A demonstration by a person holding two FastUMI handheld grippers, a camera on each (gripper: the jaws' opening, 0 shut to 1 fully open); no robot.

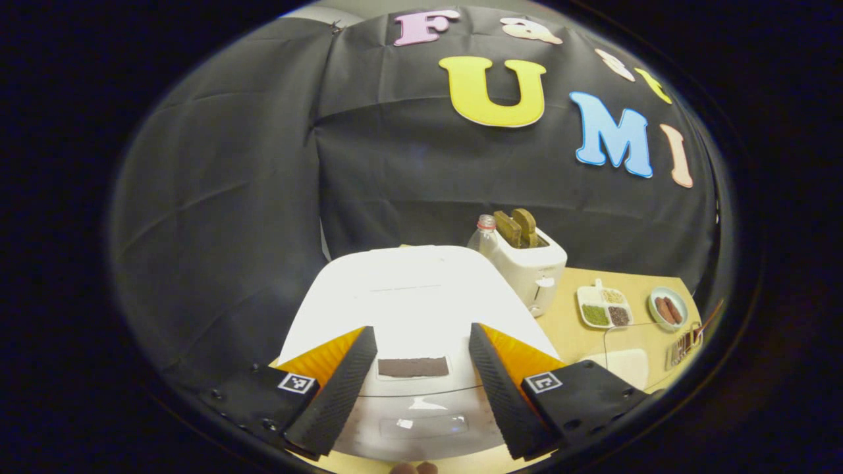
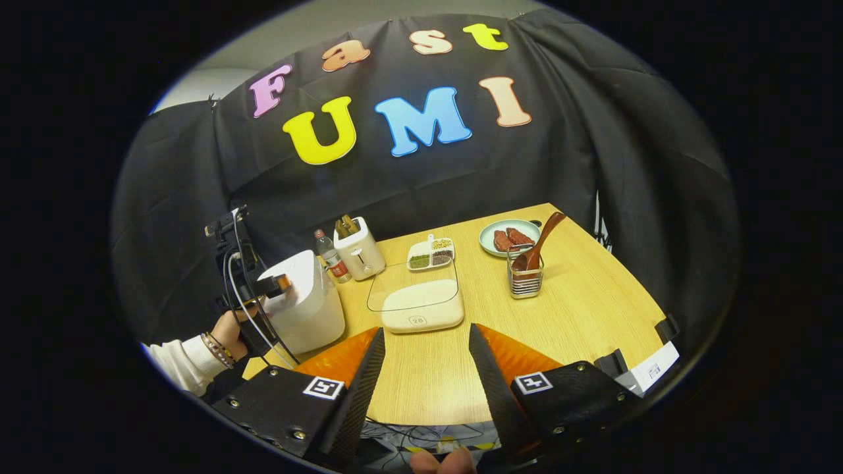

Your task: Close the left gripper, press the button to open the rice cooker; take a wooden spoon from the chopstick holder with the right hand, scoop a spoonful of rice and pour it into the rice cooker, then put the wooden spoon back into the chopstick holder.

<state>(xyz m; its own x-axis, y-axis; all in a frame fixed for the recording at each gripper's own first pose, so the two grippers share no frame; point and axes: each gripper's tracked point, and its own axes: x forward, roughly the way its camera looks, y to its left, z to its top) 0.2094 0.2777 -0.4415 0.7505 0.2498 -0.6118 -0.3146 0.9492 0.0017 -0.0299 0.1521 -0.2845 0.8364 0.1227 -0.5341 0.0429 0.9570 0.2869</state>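
Note:
The white rice cooker (image 1: 415,289) sits right under my left gripper (image 1: 421,336), lid down. This gripper is open, its fingers spread either side of a dark panel (image 1: 413,367) on the cooker's front. In the right gripper view the cooker (image 2: 306,309) stands at the table's left, with the left gripper (image 2: 280,284) held over it by a hand (image 2: 227,326). My right gripper (image 2: 427,334) hangs open and empty over the table's near edge. Beyond it lies a clear-lidded box of rice (image 2: 421,309). The wooden spoon (image 2: 543,240) leans in the wire chopstick holder (image 2: 525,280) farther right.
A white toaster (image 2: 359,253) and a plastic bottle (image 2: 329,253) stand behind the cooker. A divided dish of grains (image 2: 431,253) and a plate of brown pieces (image 2: 510,237) lie at the back. A white card (image 2: 652,368) rests at the wooden table's (image 2: 593,309) right corner.

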